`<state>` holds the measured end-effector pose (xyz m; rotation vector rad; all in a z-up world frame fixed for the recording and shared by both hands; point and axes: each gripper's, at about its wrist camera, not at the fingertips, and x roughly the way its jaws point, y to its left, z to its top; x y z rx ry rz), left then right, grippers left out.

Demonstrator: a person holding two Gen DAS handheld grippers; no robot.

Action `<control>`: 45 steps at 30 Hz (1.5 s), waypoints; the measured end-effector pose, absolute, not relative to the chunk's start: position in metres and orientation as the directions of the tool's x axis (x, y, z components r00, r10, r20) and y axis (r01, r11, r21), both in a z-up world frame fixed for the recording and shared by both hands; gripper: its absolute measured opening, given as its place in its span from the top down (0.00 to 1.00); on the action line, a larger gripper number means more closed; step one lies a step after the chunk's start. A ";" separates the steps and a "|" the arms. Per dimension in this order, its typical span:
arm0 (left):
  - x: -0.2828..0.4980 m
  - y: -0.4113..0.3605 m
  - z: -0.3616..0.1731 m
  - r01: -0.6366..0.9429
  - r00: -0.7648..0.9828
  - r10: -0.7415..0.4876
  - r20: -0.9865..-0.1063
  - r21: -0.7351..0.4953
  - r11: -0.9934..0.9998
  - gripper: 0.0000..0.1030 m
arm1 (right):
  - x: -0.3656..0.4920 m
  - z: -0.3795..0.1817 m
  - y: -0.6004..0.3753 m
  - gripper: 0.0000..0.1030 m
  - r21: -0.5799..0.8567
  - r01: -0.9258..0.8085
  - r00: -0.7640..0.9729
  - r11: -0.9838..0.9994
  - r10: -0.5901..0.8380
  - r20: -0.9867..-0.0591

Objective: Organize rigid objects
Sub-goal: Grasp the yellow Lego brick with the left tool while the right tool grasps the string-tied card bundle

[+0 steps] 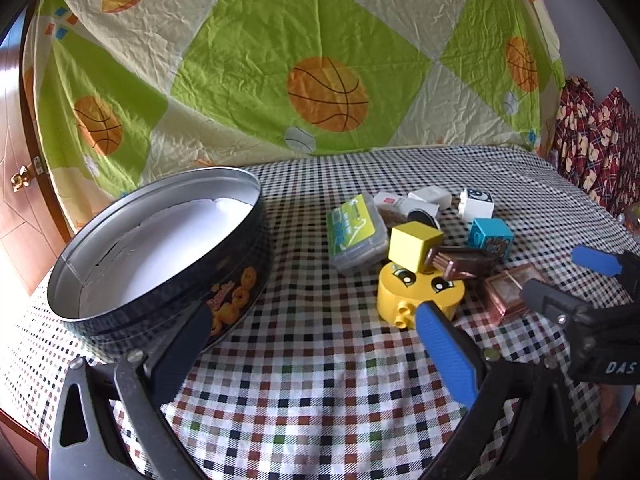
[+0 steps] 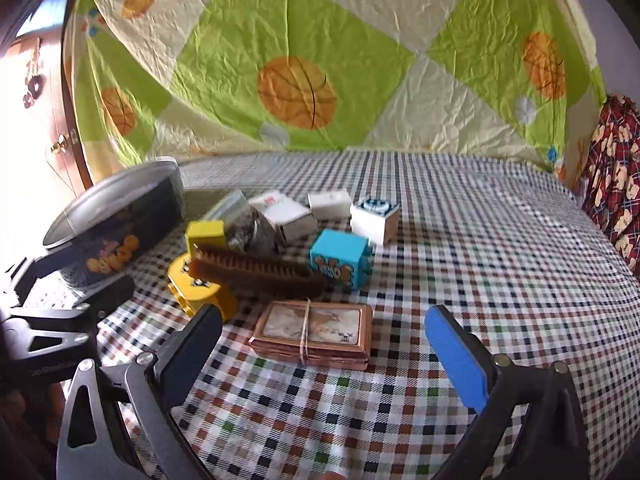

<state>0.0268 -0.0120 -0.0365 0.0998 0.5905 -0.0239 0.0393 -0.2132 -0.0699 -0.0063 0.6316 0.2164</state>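
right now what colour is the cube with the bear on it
Light blue cube, with a brown bear on its face; clearest in the right wrist view.

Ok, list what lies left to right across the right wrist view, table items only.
Round tin → yellow face block → brown comb → copper framed box → blue bear cube → white printed cube.

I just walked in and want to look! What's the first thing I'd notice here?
Probably the pile of toys in the middle of the checked tablecloth: a yellow block with cartoon eyes, a blue cube with a bear, and a brown comb lying across them. To their left sits a big round tin, open, with only white lining inside. Behind everything hangs a bright sheet printed with basketballs.
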 end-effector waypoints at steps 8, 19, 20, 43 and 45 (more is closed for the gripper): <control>0.042 -0.020 -0.039 0.107 0.798 -0.039 -0.602 0.078 0.991 0.00 | 0.065 -0.082 -0.205 0.01 0.040 -0.227 0.694 0.973 0.191 -0.694; 0.058 -0.037 -0.042 0.190 0.750 -0.091 -0.655 0.081 0.978 0.00 | 0.071 -0.085 -0.220 0.22 0.108 -0.171 0.687 0.979 0.197 -0.699; 0.060 -0.039 -0.043 0.193 0.747 -0.088 -0.659 0.088 0.977 0.00 | 0.070 -0.084 -0.227 0.22 0.128 -0.142 0.702 0.982 0.191 -0.686; 0.084 -0.058 -0.064 0.320 0.632 -0.237 -0.738 -0.030 0.947 0.40 | 0.056 -0.078 -0.231 0.22 0.124 -0.109 0.770 0.986 0.163 -0.617; 0.079 -0.057 -0.062 0.316 0.653 -0.229 -0.722 -0.016 0.949 0.40 | 0.054 -0.077 -0.230 0.22 0.116 -0.112 0.780 0.987 0.160 -0.605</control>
